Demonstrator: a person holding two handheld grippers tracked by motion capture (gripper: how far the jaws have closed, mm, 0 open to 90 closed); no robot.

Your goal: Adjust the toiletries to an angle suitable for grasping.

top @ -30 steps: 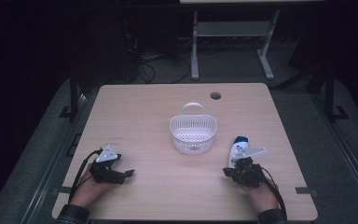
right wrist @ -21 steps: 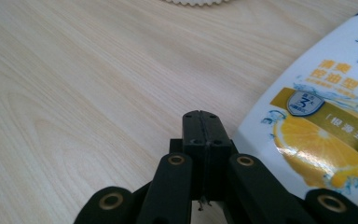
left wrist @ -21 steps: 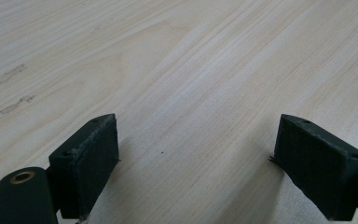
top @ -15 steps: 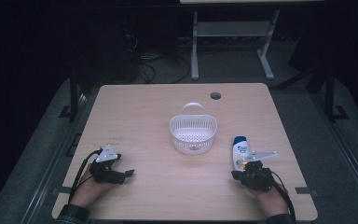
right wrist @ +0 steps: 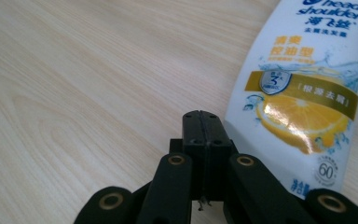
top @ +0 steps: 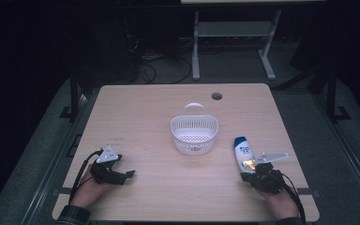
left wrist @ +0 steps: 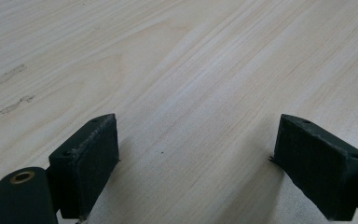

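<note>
Wooden table (top: 145,112) carries basket (top: 194,134) and shampoo bottle (top: 243,151).

**Shampoo bottle lies beside basket on wooden table**

A white shampoo bottle (top: 243,153) with a blue cap lies flat on the pale wooden table (top: 145,112), cap pointing away from the person, its label showing an orange slice. A white perforated plastic basket (top: 194,133) with an upright handle sits just left of it, mid-table, apart.

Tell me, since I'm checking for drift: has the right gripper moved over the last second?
Yes. The right gripper has pulled back toward the person's table edge, farther from the basket, uncovering more of the shampoo bottle.
</note>
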